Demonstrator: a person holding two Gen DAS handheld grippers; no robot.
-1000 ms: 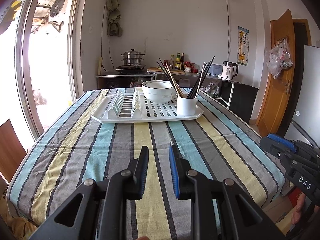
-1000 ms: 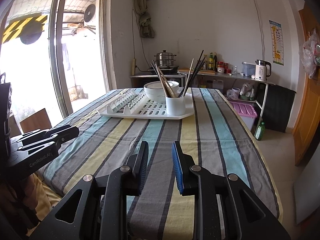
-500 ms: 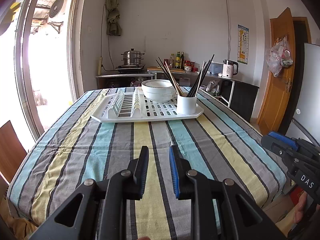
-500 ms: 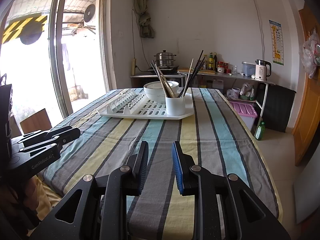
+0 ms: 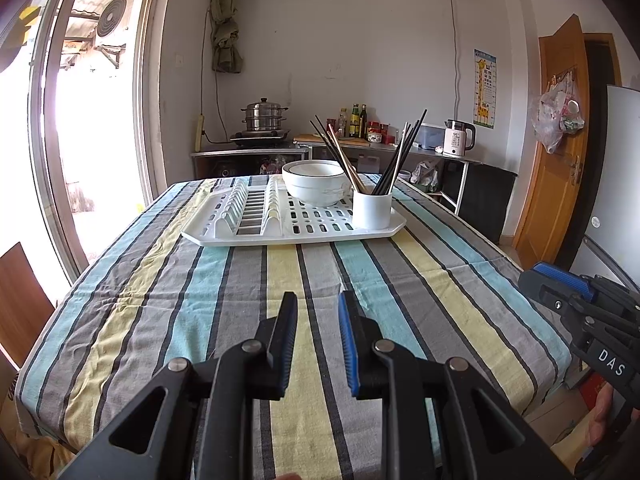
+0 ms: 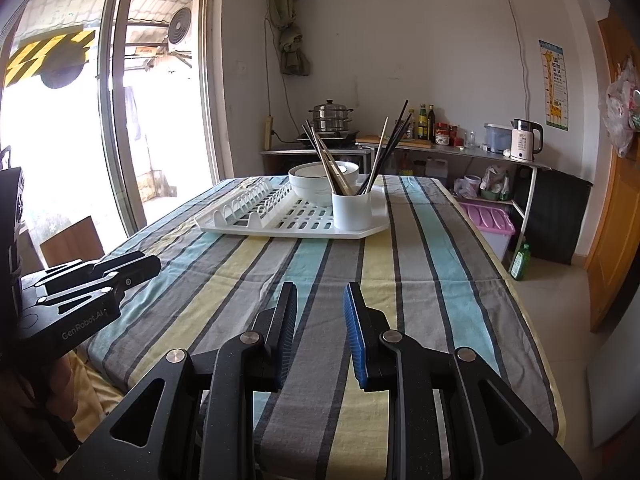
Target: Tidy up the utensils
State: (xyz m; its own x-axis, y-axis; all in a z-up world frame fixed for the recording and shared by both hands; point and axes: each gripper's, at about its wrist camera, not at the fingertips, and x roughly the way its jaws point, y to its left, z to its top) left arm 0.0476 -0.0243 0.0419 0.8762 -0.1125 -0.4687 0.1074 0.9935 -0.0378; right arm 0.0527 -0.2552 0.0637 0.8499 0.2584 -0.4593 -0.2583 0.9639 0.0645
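A white dish rack tray point(image 5: 248, 238) point(image 6: 248, 230) sits at the far end of the striped table. On it stand a white cup point(image 5: 371, 210) point(image 6: 352, 210) full of dark and tan chopsticks point(image 5: 402, 152) point(image 6: 390, 148) and stacked white bowls point(image 5: 316, 184) point(image 6: 310, 182). My left gripper point(image 5: 318, 304) is open and empty over the near table edge; it also shows at the left of the right wrist view point(image 6: 120, 270). My right gripper point(image 6: 320, 296) is open and empty; it shows at the right of the left wrist view point(image 5: 560, 284).
The striped tablecloth point(image 5: 224, 300) covers the table. A wooden chair back point(image 5: 20, 292) stands at the left. A counter with a steel pot point(image 5: 264, 118), bottles and a kettle point(image 5: 458, 138) lines the back wall. A pink bin point(image 6: 490, 224) and a green bottle point(image 6: 520, 260) are on the floor at the right.
Both grippers have stayed open and nearly still; the views shift only slightly.
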